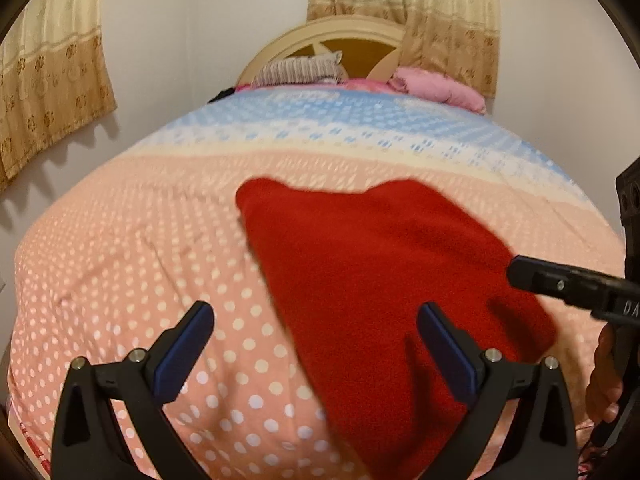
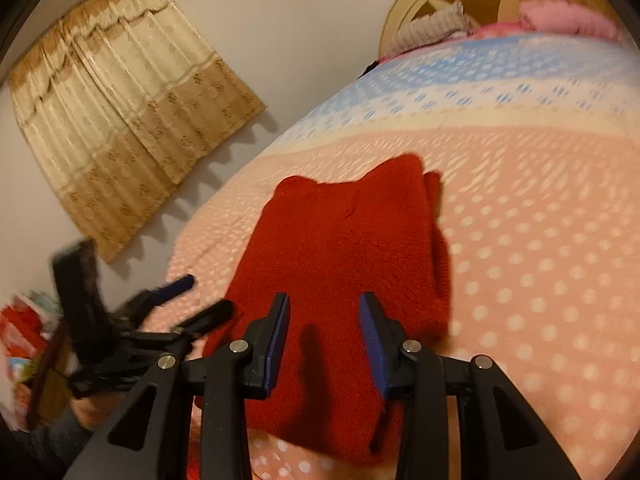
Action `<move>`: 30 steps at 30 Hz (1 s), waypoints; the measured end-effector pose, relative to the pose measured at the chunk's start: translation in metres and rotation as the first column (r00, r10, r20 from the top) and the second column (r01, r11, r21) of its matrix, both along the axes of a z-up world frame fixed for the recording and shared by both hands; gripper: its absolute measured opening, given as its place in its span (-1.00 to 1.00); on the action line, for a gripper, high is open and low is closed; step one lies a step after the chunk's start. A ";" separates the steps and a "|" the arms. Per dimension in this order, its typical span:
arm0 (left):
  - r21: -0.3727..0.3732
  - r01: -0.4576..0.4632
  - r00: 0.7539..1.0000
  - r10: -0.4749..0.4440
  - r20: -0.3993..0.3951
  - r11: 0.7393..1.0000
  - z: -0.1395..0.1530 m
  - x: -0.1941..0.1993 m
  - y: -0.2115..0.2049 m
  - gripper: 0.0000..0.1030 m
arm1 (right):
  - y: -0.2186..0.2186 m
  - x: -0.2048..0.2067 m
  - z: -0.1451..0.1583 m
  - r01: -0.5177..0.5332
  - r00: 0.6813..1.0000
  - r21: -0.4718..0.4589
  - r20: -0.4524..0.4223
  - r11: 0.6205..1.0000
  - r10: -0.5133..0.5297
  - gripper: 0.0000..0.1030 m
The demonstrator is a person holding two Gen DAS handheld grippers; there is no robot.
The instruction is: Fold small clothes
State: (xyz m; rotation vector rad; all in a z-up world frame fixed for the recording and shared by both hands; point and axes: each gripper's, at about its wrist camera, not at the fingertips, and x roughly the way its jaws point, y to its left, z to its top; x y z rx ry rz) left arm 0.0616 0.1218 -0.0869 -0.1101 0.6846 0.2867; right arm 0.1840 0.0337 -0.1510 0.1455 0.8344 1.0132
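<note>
A: Where does the garment (image 1: 384, 280) lie?

B: One red garment (image 2: 340, 264), folded, flat on the dotted bedspread (image 1: 160, 280). The right gripper (image 2: 324, 340) hangs over its near end, jaws parted with red cloth showing between them, gripping nothing.

A: And the left gripper (image 1: 316, 348)?

B: Jaws spread wide and empty; the garment's left edge runs between them, so one finger is over bedspread, the other over cloth.

A: The count?

B: Two grippers, one garment. At the far end, two pillows (image 1: 436, 86) against the headboard (image 1: 360, 36).
</note>
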 end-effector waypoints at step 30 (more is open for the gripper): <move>0.061 0.045 0.986 -0.054 0.161 0.997 0.056 -0.024 -0.024 1.00 | -0.037 -0.073 0.086 0.203 0.907 -0.025 0.381 0.979 -0.178 0.08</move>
